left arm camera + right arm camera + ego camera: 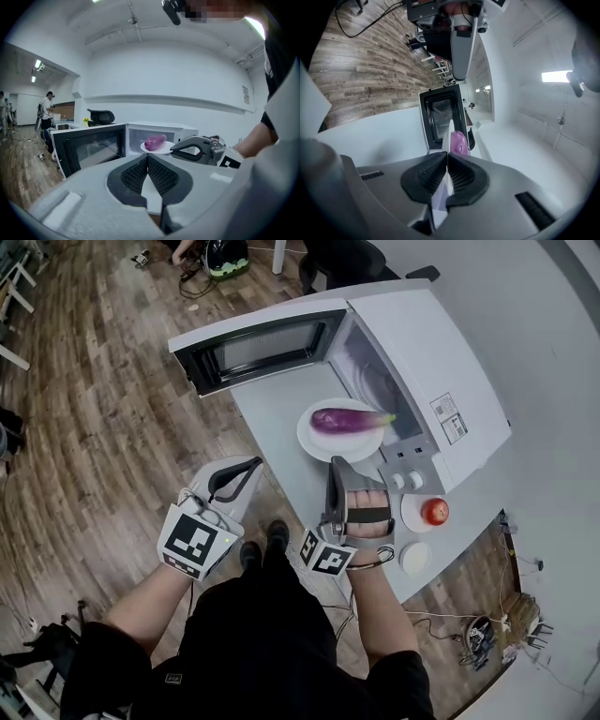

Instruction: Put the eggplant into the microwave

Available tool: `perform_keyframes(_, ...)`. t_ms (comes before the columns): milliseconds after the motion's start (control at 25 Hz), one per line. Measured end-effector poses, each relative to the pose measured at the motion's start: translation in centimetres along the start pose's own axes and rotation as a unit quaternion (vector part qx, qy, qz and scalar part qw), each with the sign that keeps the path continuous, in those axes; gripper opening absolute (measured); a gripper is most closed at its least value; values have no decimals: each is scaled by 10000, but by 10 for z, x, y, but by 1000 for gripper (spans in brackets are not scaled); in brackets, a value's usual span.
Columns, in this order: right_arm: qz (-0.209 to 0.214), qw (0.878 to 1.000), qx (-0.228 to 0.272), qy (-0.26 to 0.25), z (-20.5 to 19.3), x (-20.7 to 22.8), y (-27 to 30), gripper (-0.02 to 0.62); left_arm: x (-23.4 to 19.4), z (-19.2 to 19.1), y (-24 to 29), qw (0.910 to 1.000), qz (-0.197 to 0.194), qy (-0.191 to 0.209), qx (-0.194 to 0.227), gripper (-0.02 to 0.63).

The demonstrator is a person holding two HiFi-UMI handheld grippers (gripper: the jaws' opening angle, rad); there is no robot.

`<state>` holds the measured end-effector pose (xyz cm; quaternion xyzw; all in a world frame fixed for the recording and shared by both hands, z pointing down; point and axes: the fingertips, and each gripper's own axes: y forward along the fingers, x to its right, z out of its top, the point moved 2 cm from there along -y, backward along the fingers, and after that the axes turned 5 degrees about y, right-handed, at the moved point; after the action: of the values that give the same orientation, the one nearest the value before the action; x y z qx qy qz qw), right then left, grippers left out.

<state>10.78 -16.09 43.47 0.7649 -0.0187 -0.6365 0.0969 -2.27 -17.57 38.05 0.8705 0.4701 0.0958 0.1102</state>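
A purple eggplant (349,419) lies on a white plate (319,439), which hangs in front of the open microwave (422,362). My right gripper (336,463) is shut on the plate's near rim. In the right gripper view the plate's edge (446,136) stands between the pads, with the eggplant (458,141) beyond. The microwave door (258,351) is swung wide to the left. My left gripper (253,465) is shut and empty, left of the plate. The left gripper view shows the eggplant (154,141), the plate (164,150) and the right gripper (174,149) before the cavity.
The microwave stands on a white table (281,409). A red fruit (434,512) sits on a small white dish at the near right, beside a white disc (413,559). Wooden floor (94,427) lies to the left. A person (47,110) and a black chair (101,115) stand far behind.
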Motion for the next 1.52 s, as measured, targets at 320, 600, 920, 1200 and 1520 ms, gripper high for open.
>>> perform_keyframes(320,-153,9997,-189,23,-1,17,36,23,-20,21,38,9996,-266,2,71,9)
perform_keyframes(600,-270,9940,-1048,154,3,18,69,23,-54,20,59,9938,-942,557,217,9)
perform_keyframes(920,-357,9825,-1806,286,-20,6,88,23,-66,11,83,9853,-1546,662,285,9)
perform_keyframes(1200,-254,9782,-2038,303,-40,-13,107,23,-75,-3,107,9835,-1679,641,226,9)
perform_keyframes(1520,-191,9739,-2231,384,-68,-34,129,23,-75,-17,144,9804,-1851,669,112,9)
